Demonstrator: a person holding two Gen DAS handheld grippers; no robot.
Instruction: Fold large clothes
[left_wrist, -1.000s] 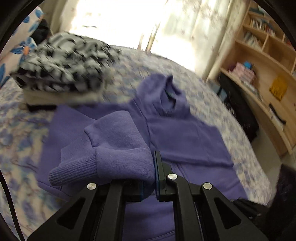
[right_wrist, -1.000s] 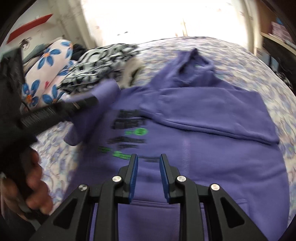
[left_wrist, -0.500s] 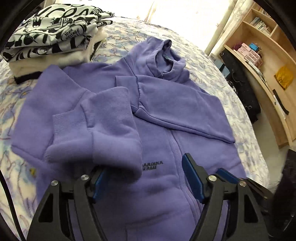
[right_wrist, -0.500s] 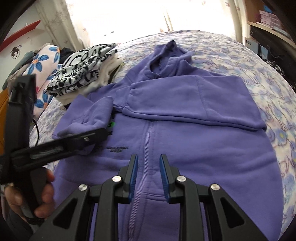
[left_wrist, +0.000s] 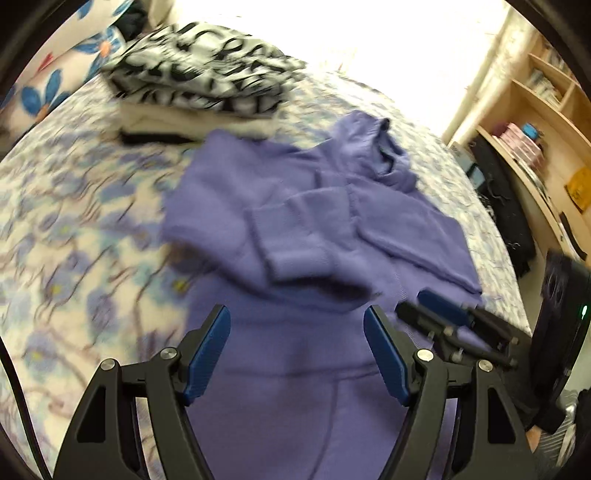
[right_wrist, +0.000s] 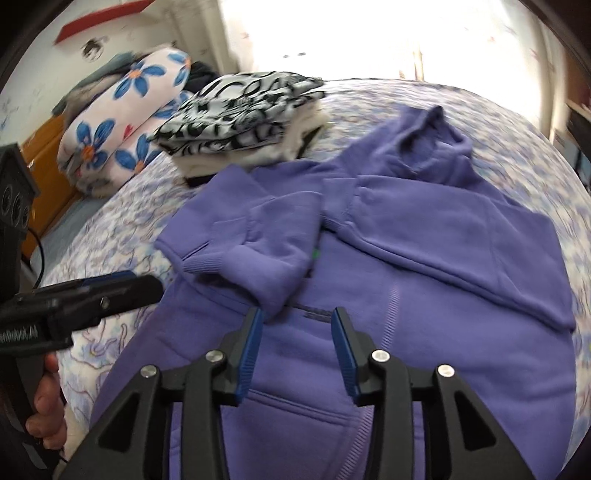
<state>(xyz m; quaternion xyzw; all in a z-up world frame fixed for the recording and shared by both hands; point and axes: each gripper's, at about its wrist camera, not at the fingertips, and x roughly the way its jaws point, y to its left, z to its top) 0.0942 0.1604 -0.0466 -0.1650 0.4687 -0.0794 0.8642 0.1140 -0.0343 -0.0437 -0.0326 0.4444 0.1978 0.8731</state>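
A purple zip hoodie (left_wrist: 332, 236) (right_wrist: 406, 295) lies flat on the bed, front up, hood at the far end. Both sleeves are folded in over the chest; the left sleeve (right_wrist: 273, 243) lies bunched with its ribbed cuff toward the hem. My left gripper (left_wrist: 297, 325) hovers open over the hoodie's lower front, nothing between its fingers. My right gripper (right_wrist: 297, 317) hangs above the zip near the chest print, its jaws opening and holding nothing. In the right wrist view the left gripper (right_wrist: 122, 286) shows at the left edge, gripped by a hand (right_wrist: 46, 410).
A stack of folded clothes (left_wrist: 207, 88) (right_wrist: 243, 114), black-and-white print on top, sits on the bed beyond the hoodie's left shoulder. A flowered pillow (right_wrist: 122, 122) lies further left. Wooden shelves (left_wrist: 535, 147) and dark bags stand to the right of the floral bedspread (left_wrist: 74, 229).
My left gripper let go of the sleeve cuff, opened wide and drew back toward the hem; the sleeve now lies on the chest. My right gripper's jaws have spread apart.
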